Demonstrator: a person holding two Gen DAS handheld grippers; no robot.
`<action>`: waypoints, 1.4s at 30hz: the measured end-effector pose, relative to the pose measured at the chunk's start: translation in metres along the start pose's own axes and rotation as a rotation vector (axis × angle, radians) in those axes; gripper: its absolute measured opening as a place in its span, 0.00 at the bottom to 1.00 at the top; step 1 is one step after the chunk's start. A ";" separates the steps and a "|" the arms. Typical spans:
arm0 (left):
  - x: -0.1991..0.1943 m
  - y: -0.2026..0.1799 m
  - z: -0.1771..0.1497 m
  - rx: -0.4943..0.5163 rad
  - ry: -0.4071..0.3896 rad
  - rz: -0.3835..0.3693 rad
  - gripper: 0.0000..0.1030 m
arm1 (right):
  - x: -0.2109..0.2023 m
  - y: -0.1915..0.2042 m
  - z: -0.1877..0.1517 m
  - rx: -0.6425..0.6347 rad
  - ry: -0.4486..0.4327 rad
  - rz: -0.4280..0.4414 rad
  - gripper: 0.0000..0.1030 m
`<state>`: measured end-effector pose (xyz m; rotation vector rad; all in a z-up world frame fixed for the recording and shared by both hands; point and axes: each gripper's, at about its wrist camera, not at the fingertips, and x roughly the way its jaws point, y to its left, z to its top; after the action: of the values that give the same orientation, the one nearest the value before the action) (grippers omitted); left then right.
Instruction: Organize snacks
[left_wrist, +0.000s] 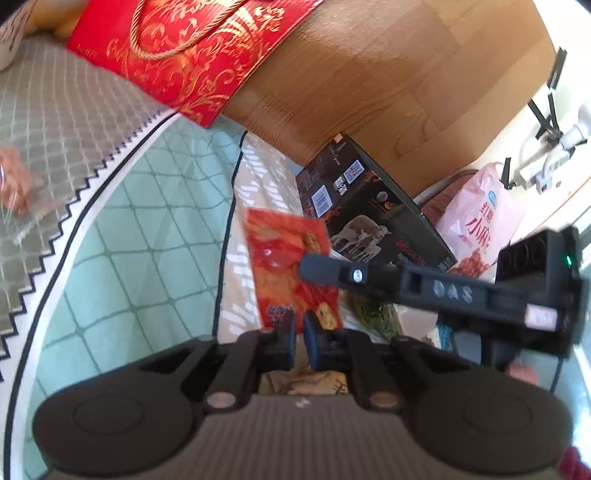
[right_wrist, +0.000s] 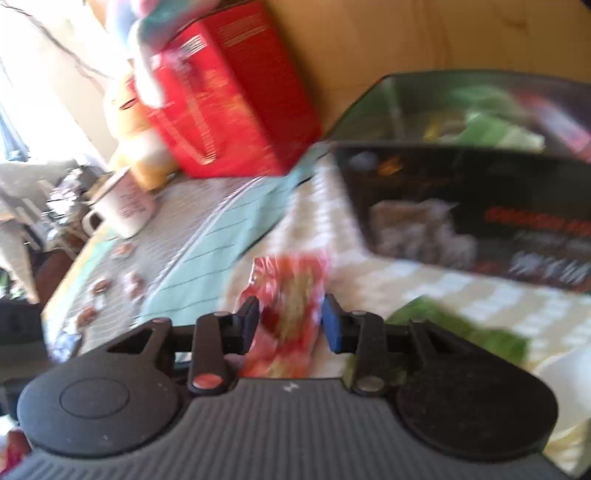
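Observation:
A red-orange snack packet (left_wrist: 286, 266) lies on the patterned cloth in front of a black box (left_wrist: 365, 218). My left gripper (left_wrist: 299, 338) hovers at the packet's near edge, its jaws nearly closed with nothing between them. My right gripper (left_wrist: 310, 266) reaches in from the right over the packet. In the blurred right wrist view my right gripper (right_wrist: 290, 323) is open, its jaws on either side of the red packet (right_wrist: 288, 306). The black box (right_wrist: 476, 206) is open and holds green and red packs (right_wrist: 491, 125).
A red gift bag (left_wrist: 184, 51) stands at the back against a wooden panel (left_wrist: 388, 74). A pink snack bag (left_wrist: 480, 221) leans right of the box. A green packet (right_wrist: 458, 328) lies beside the right gripper. A white mug (right_wrist: 122, 206) and small wrapped snacks (right_wrist: 110, 288) sit at left.

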<state>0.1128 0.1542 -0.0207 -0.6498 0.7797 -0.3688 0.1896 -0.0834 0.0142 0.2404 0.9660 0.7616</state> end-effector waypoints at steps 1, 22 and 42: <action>0.000 0.002 0.000 -0.013 0.003 -0.005 0.05 | 0.000 0.002 -0.003 0.014 0.005 0.023 0.36; -0.028 -0.017 -0.007 0.073 -0.096 -0.249 0.63 | -0.081 -0.036 -0.051 0.567 -0.247 0.416 0.08; 0.099 -0.177 0.087 0.374 -0.030 0.001 0.42 | -0.126 -0.071 0.043 0.113 -0.433 -0.134 0.08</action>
<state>0.2312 0.0039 0.0906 -0.3037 0.6594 -0.4884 0.2151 -0.2141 0.0852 0.4159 0.6066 0.5039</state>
